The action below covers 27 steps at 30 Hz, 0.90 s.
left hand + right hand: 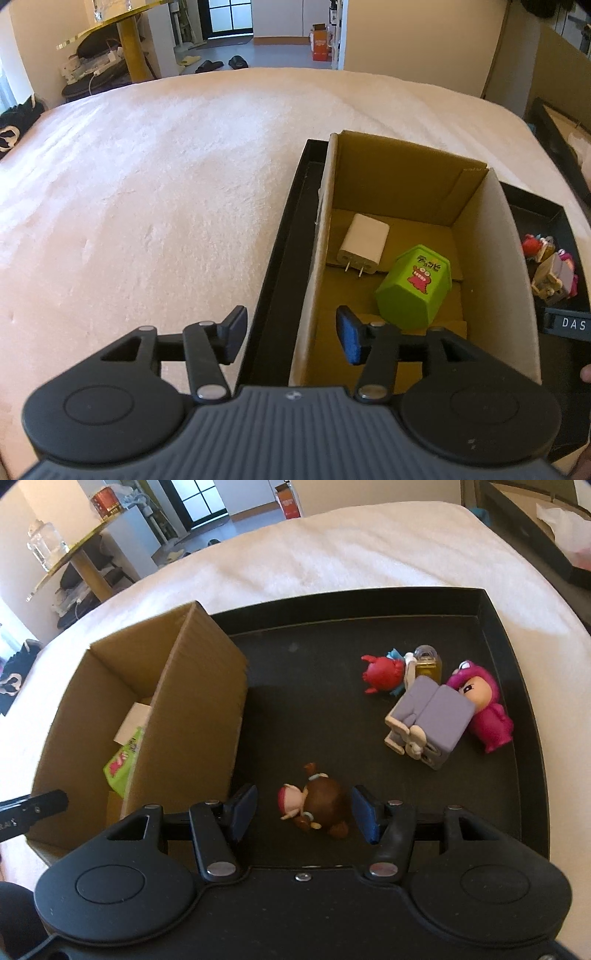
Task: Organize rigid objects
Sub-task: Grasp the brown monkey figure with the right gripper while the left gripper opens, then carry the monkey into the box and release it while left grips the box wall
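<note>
A cardboard box (480,236) stands in a black tray (509,635) on a bed. In the box lie a white charger (364,243) and a green cup (415,286). My left gripper (291,336) is open and empty, straddling the box's left wall. My right gripper (304,814) is open around a brown figurine (317,805) lying on the tray floor; the pads do not touch it. Further right on the tray lie a red crab toy (382,672), a grey block toy (428,720), a pink figurine (484,709) and a small yellow bottle (428,662).
The white bedspread (166,192) spreads left of and beyond the tray. A second black tray (535,528) lies off the far right. A round gold table (74,550) and floor clutter stand beyond the bed. The left gripper's tip (33,805) shows at the right wrist view's left edge.
</note>
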Tool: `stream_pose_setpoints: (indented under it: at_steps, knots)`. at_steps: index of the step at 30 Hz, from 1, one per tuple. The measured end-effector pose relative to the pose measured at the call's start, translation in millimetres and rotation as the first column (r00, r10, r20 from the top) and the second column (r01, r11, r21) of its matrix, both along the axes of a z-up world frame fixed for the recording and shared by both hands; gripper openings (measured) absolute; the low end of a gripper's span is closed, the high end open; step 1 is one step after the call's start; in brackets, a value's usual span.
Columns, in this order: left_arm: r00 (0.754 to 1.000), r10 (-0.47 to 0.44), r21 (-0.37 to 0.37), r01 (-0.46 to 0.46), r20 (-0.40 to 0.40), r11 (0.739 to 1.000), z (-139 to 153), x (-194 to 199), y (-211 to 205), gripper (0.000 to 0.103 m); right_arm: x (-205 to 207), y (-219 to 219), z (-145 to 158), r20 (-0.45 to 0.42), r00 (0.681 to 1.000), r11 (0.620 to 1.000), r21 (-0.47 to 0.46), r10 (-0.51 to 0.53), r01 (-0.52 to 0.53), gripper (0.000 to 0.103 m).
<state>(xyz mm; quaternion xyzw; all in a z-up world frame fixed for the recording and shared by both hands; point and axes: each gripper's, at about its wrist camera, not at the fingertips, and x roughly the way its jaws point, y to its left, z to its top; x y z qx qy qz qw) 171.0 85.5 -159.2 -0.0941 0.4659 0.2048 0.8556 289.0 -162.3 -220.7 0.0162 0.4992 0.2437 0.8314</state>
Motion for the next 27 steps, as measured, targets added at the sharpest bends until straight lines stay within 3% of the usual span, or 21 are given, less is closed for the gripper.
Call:
stream_pose_setpoints:
  at_steps: [2, 5, 14, 27]
  knots:
    - [1.0, 0.0, 0.009, 0.0, -0.001, 1.0, 0.4, 1.0, -1.8, 0.052, 0.8, 1.3, -5.0, -0.004, 1.0, 1.0, -0.016, 0.01, -0.01, 0.055]
    - [1.0, 0.0, 0.024, 0.001, -0.007, 1.0, 1.0, 1.4, -3.8, 0.052, 1.0, -0.8, -7.7, -0.018, 1.0, 1.0, -0.009, 0.009, -0.009, 0.043]
    - [1.0, -0.002, 0.021, 0.002, -0.011, 1.0, 1.3, 0.6, -3.2, 0.052, -8.7, -5.4, 6.5, 0.013, 1.0, 1.0, -0.006, 0.013, -0.013, 0.042]
    - [1.0, -0.014, 0.005, 0.014, 0.021, 1.0, 4.8, -4.9, -1.1, 0.052, -11.3, -2.3, 55.7, 0.098, 0.995, 1.0, 0.019, 0.023, -0.025, 0.042]
